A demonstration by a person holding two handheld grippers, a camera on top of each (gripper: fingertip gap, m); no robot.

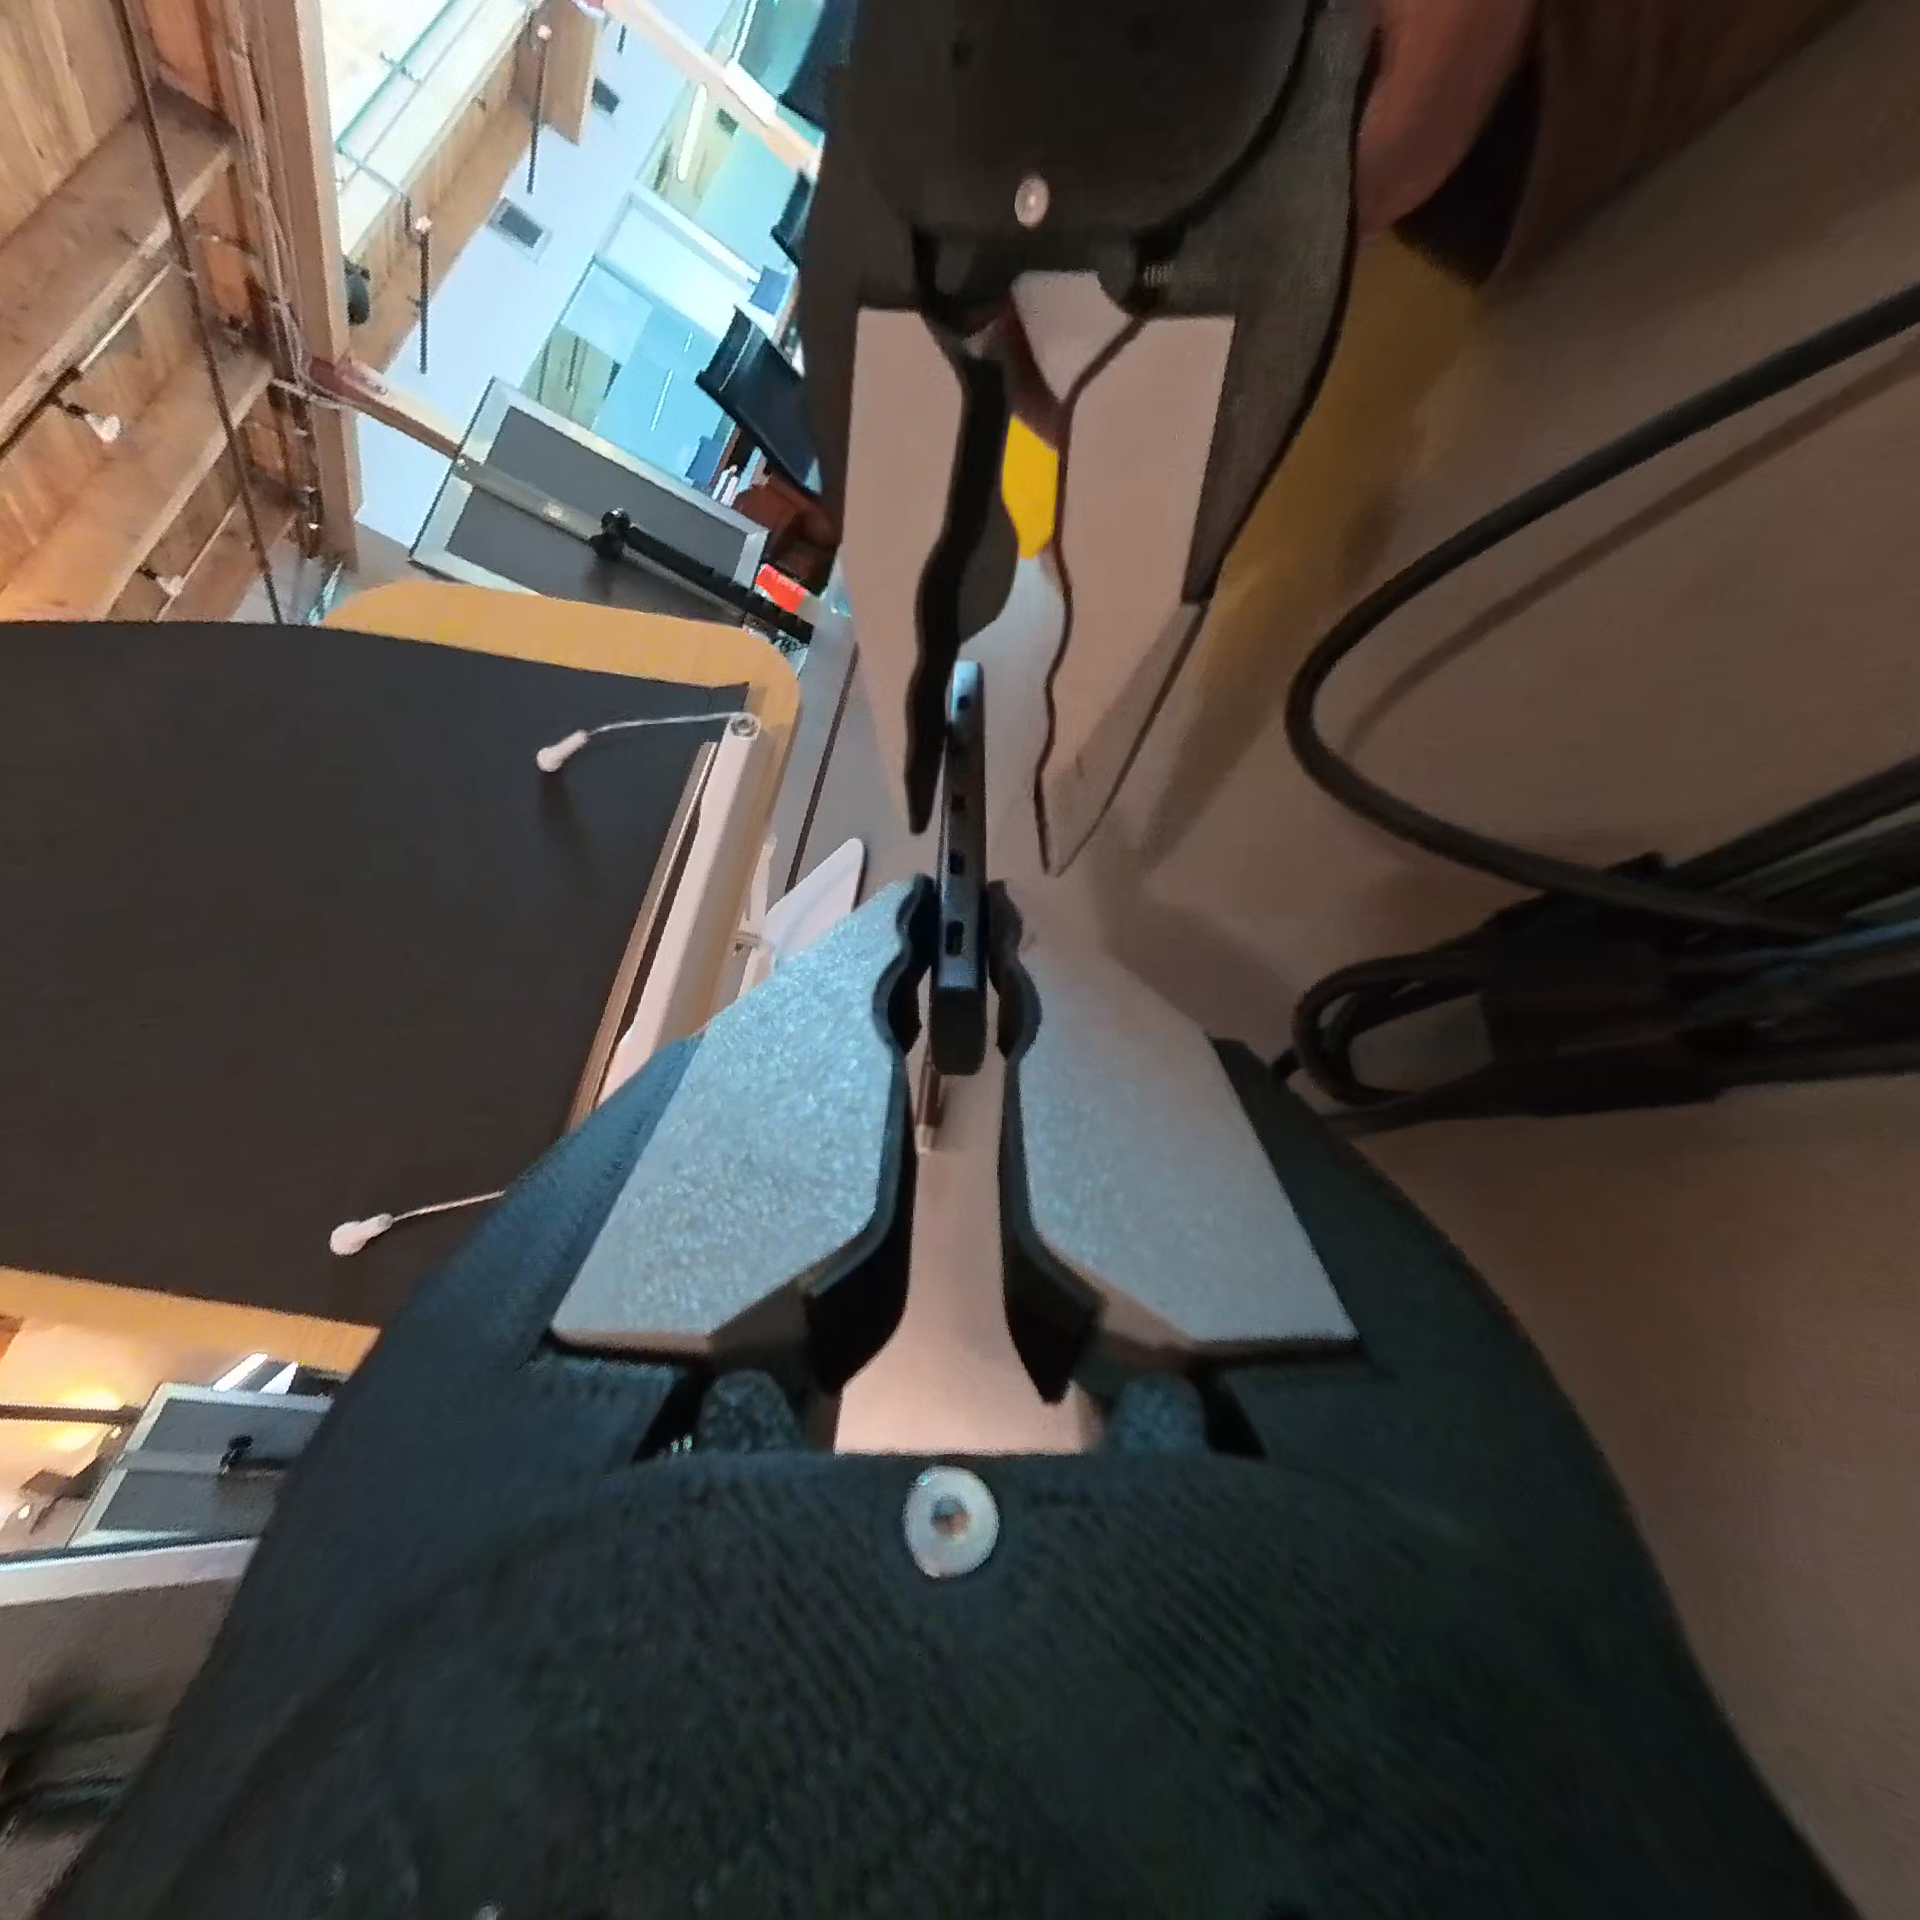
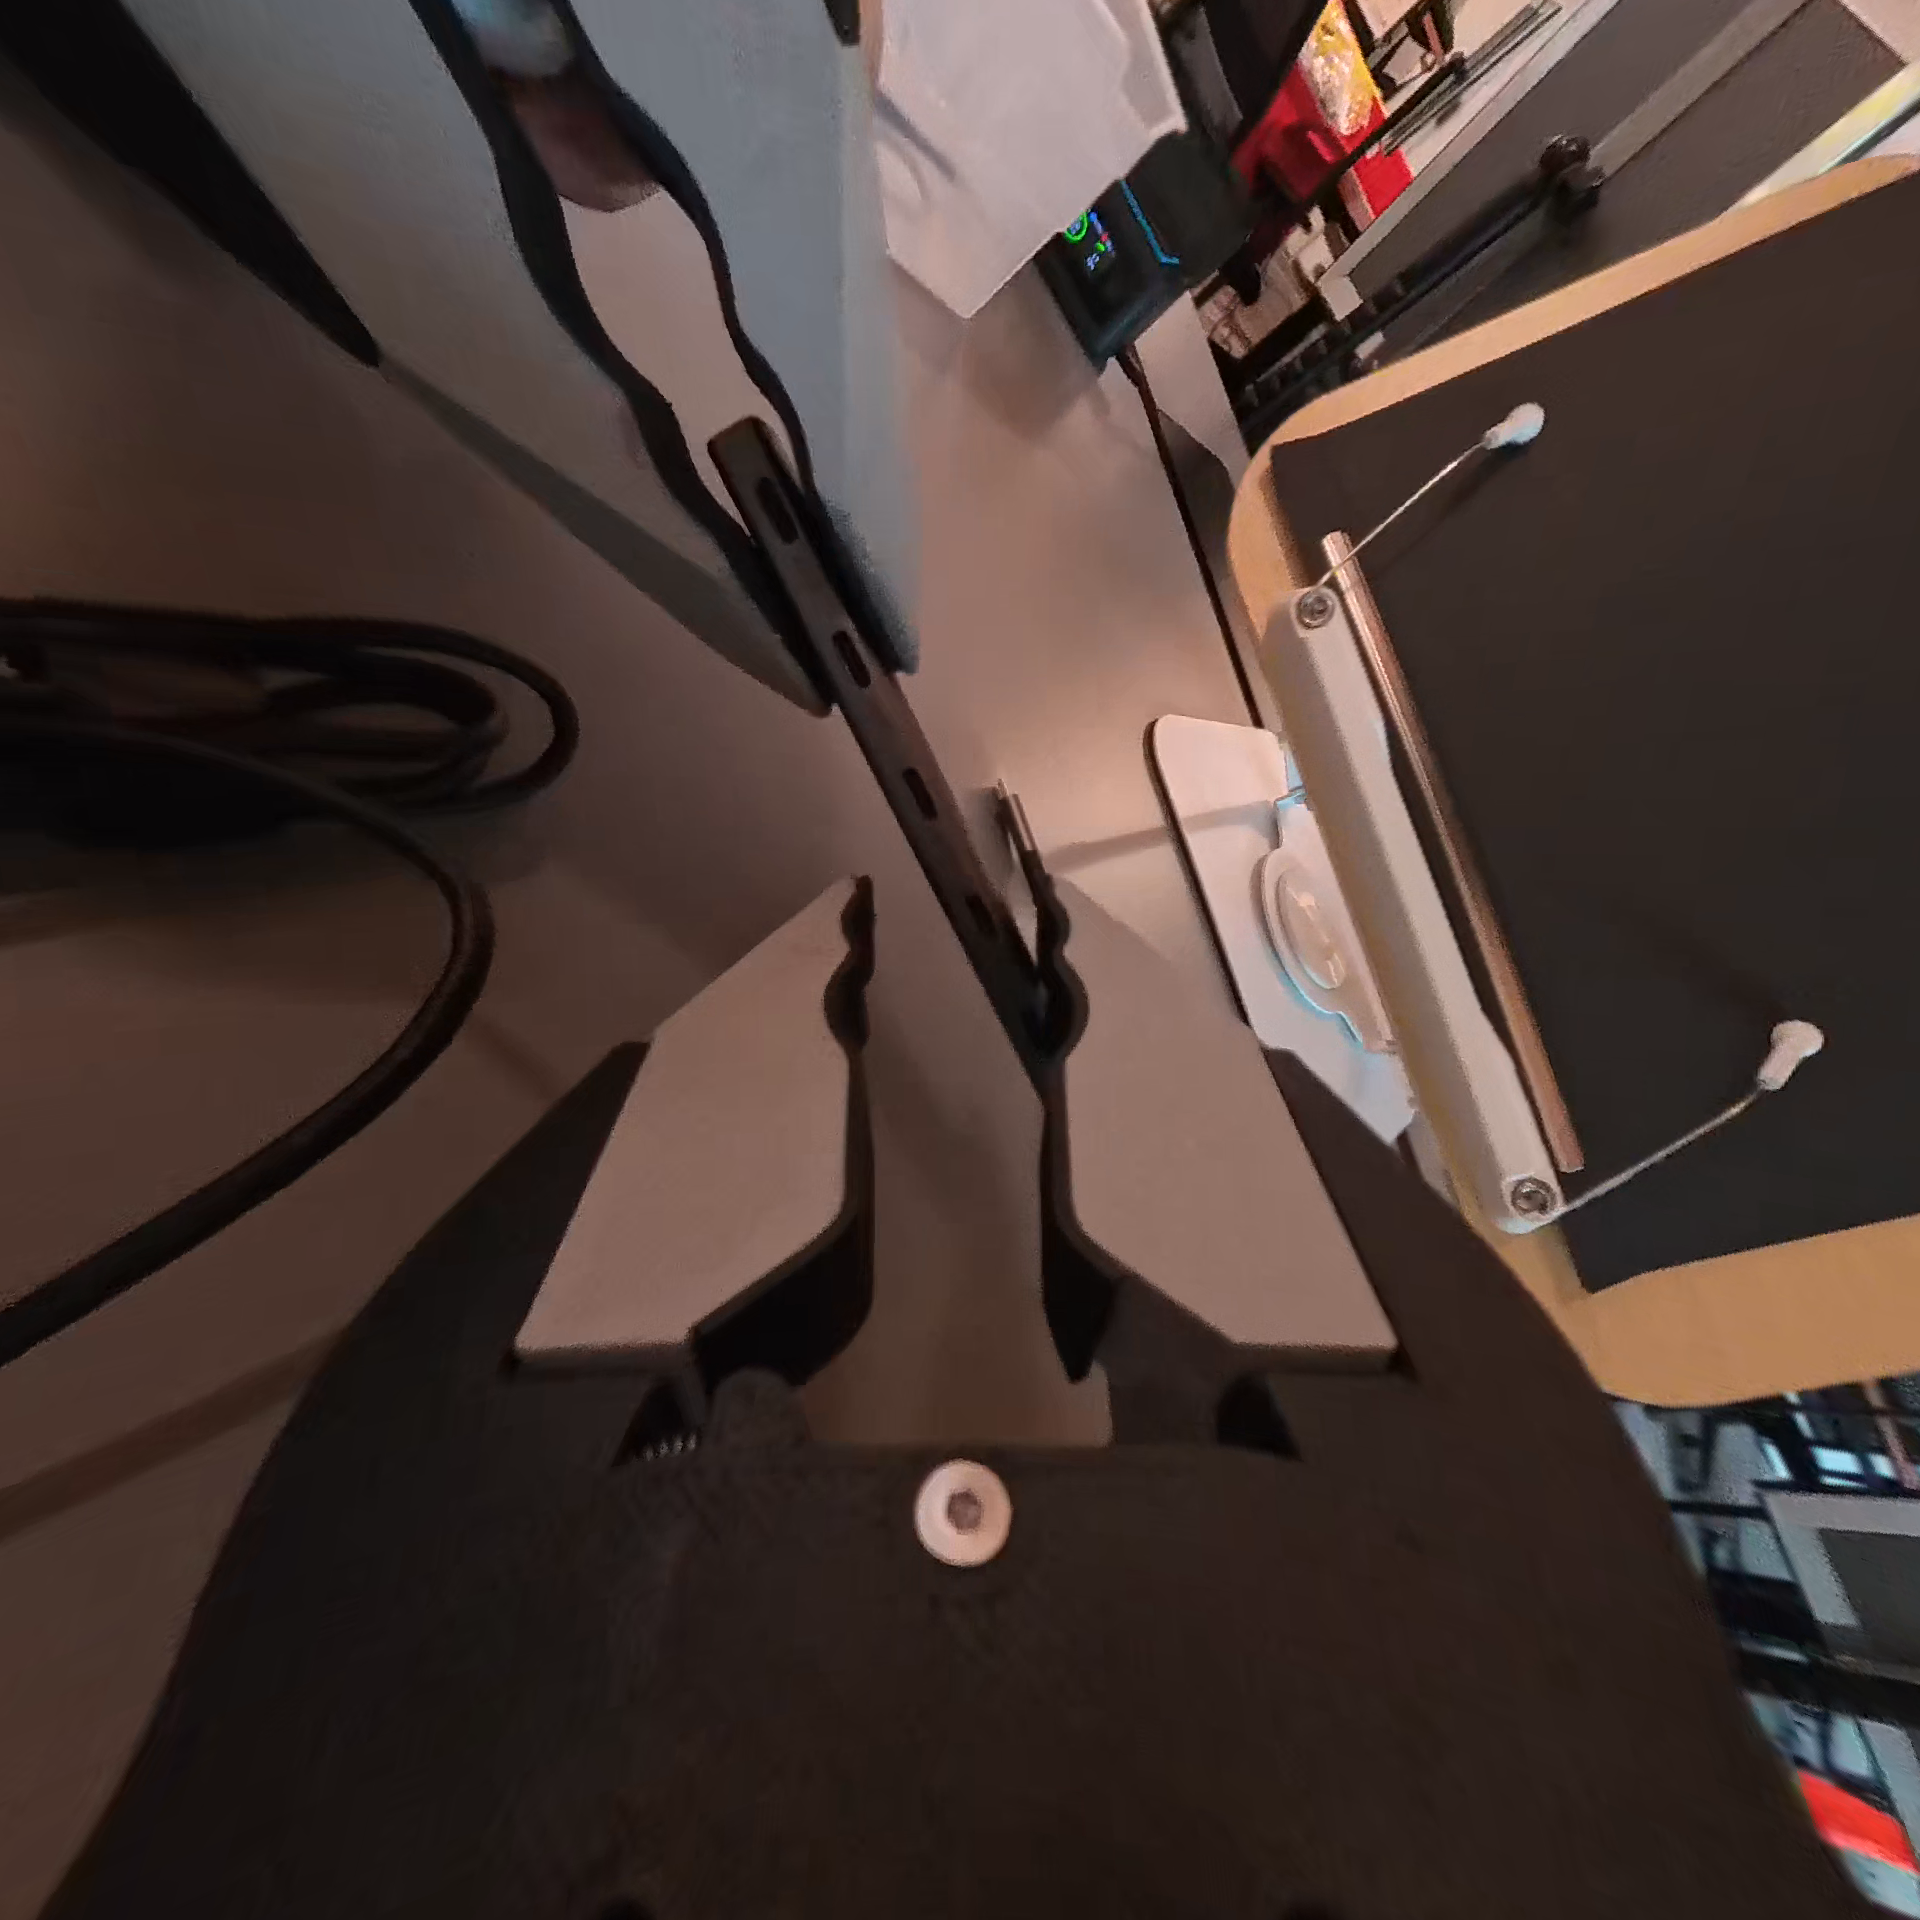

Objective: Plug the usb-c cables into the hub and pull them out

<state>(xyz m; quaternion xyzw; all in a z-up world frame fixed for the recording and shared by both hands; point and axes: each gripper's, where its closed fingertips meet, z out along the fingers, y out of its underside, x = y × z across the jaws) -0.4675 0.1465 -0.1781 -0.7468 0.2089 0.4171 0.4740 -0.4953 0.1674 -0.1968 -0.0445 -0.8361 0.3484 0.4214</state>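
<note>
A slim black hub [image 1: 958, 997] with several ports along its edge is held in the air between the two grippers. My left gripper [image 1: 961, 935] is shut on one end of it. My right gripper [image 2: 951, 935] is open around the hub's other end [image 2: 904, 769], which leans against one finger [image 2: 1051, 987]. In the left wrist view the right gripper [image 1: 982, 821] faces mine with the hub between its fingers. A small metal-tipped plug [image 2: 1010, 816] on a thin black lead shows beside the hub. No cable is visibly plugged in.
A bundle of thick black cables [image 2: 312, 748] lies on the pale table, also seen in the left wrist view [image 1: 1558, 987]. A black board [image 2: 1662, 727] with a wooden rim and white-tipped wire hooks stands close by. A white pad [image 2: 1216, 810], a lit device [image 2: 1101, 249] and a white sheet [image 2: 1018, 125] lie beyond. My right fingertips sit around 4 cm from my left ones.
</note>
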